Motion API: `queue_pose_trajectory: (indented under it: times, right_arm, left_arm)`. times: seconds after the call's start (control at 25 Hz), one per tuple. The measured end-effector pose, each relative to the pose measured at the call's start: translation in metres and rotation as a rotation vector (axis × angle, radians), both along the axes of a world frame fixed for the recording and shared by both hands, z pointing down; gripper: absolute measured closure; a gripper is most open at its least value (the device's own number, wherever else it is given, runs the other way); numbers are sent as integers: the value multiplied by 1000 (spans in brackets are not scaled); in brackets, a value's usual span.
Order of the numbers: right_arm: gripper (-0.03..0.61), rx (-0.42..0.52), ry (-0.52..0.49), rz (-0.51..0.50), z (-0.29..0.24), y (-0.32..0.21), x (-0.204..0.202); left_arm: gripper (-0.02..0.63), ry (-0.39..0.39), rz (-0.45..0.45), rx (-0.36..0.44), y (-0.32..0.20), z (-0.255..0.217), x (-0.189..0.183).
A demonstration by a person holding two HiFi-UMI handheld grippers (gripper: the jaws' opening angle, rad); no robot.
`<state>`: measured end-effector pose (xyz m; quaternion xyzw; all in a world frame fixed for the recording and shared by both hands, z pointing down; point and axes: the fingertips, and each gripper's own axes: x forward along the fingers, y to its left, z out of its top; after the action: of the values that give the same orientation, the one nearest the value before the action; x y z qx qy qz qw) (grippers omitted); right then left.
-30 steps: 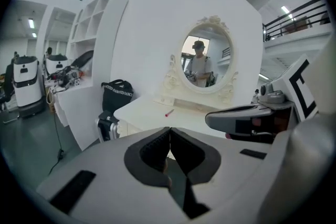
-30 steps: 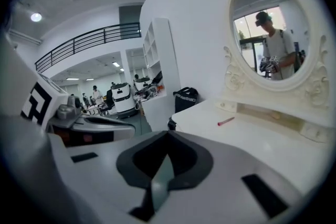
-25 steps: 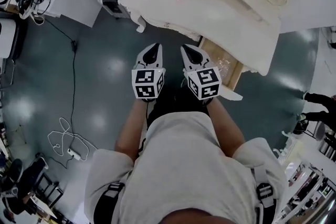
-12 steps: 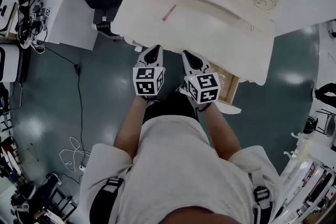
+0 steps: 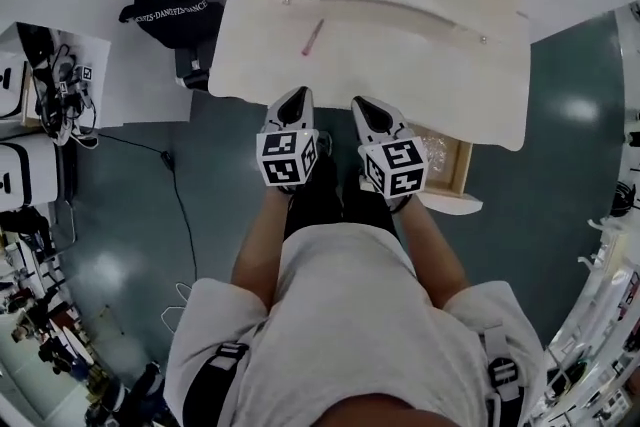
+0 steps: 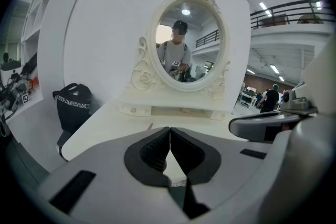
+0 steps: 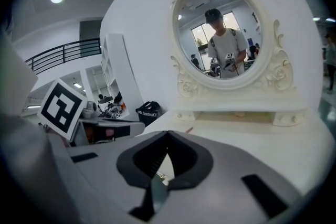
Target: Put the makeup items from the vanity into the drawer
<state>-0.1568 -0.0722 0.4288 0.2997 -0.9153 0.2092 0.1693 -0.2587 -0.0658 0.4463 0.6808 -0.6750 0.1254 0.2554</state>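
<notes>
Both grippers are side by side just before the front edge of the vanity [image 5: 400, 65], and both are empty: the left gripper [image 5: 297, 95] has its jaws pressed together with nothing between them, and the right gripper [image 5: 363, 103] is clenched on nothing in the same way. The only makeup item I can see is a thin pink pencil [image 5: 313, 37], perhaps a lip liner. It lies flat on the vanity top, ahead of the left gripper and apart from it. The drawer [image 5: 463, 177] stands pulled out under the right part of the vanity, just beside the right gripper. I judge the pencil to be light, stiff and smooth, so it can roll or slip when the pads touch it; it seems best to take it across its middle and close gently, because it lies very low on the hard surface
</notes>
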Motion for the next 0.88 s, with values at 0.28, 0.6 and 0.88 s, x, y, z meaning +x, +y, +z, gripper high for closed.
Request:
queue_pose_trajectory:
  times: [0.28,0.6,0.88]
  right_arm:
    - [565,-14,46,82,14,-28,-7]
    - [565,-60,88,176,36,-52,-16]
    - [565,-105,121,246,64,-72,-19]
  left_arm:
    - [607,-21,95,-43,-42,23,-10]
    - [607,-15,167,-128,-86,56,-37]
    - [606,-29,261,-228,-122,102,-48]
